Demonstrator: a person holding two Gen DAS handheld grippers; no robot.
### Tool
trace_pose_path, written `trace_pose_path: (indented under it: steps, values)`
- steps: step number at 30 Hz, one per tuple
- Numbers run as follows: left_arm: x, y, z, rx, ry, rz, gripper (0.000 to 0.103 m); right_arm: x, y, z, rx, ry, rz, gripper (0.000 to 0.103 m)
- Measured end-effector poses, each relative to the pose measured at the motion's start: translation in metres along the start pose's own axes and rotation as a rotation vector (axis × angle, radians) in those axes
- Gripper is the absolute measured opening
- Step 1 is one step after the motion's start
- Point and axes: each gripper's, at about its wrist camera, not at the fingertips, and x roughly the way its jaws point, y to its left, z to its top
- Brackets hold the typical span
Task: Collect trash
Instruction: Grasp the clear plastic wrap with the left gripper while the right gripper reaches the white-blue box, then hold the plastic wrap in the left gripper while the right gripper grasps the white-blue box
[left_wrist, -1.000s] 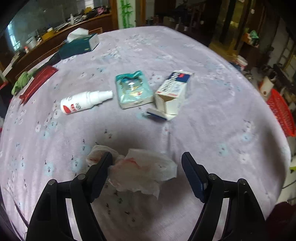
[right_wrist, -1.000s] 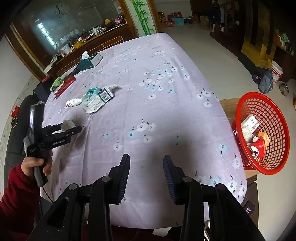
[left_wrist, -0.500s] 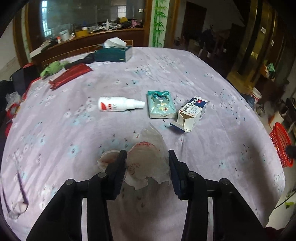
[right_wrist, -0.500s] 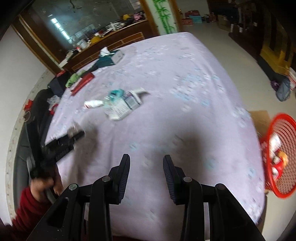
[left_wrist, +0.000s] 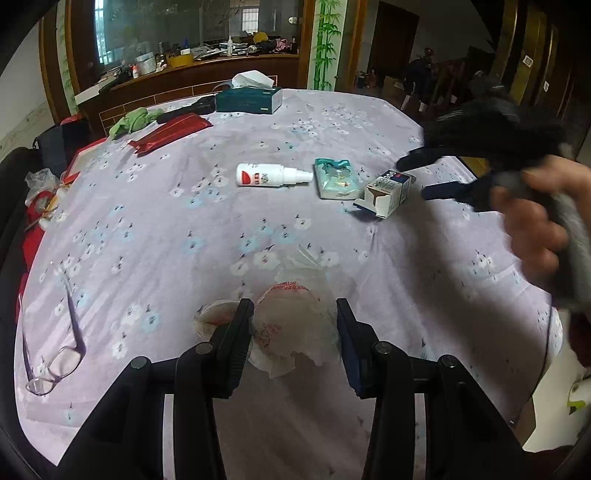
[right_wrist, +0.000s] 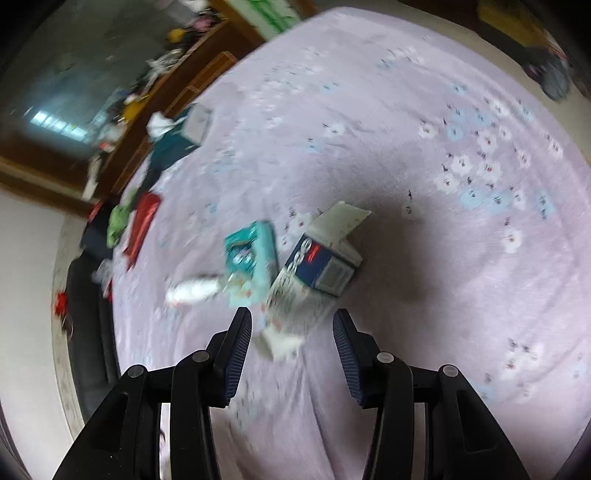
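Crumpled white tissue (left_wrist: 291, 328) sits pinched between the fingers of my left gripper (left_wrist: 294, 334), held just above the lilac tablecloth (left_wrist: 147, 229) so I can carry it off as trash. My right gripper (right_wrist: 291, 343) has its fingers spread wide, aimed at the opened carton (right_wrist: 317, 273) beside the teal packet (right_wrist: 251, 262) (this view is blurred), lined up, I judge, to take the carton next. No bin shows in either view.
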Motion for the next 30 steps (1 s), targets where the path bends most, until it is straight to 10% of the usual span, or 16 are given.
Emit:
trace_pose_path:
  steps: [12,22,27,30]
  values:
    - [-0.012,0.021,-0.009,-0.019,-0.01,-0.011,0.043,0.042,0.006,0.022,0.055,-0.024,-0.126,0.056]
    - [-0.005,0.009,-0.006,-0.02,-0.002,-0.031,0.043,0.013,0.009,0.006,-0.115,-0.051,-0.089,0.001]
    - [-0.002,-0.005,-0.004,-0.015,0.002,-0.046,0.043,0.001,0.0,0.001,-0.136,-0.042,-0.061,0.002]
    - [-0.001,-0.01,-0.003,-0.015,-0.001,-0.047,0.043,0.002,-0.004,0.006,-0.086,-0.022,-0.047,0.031]
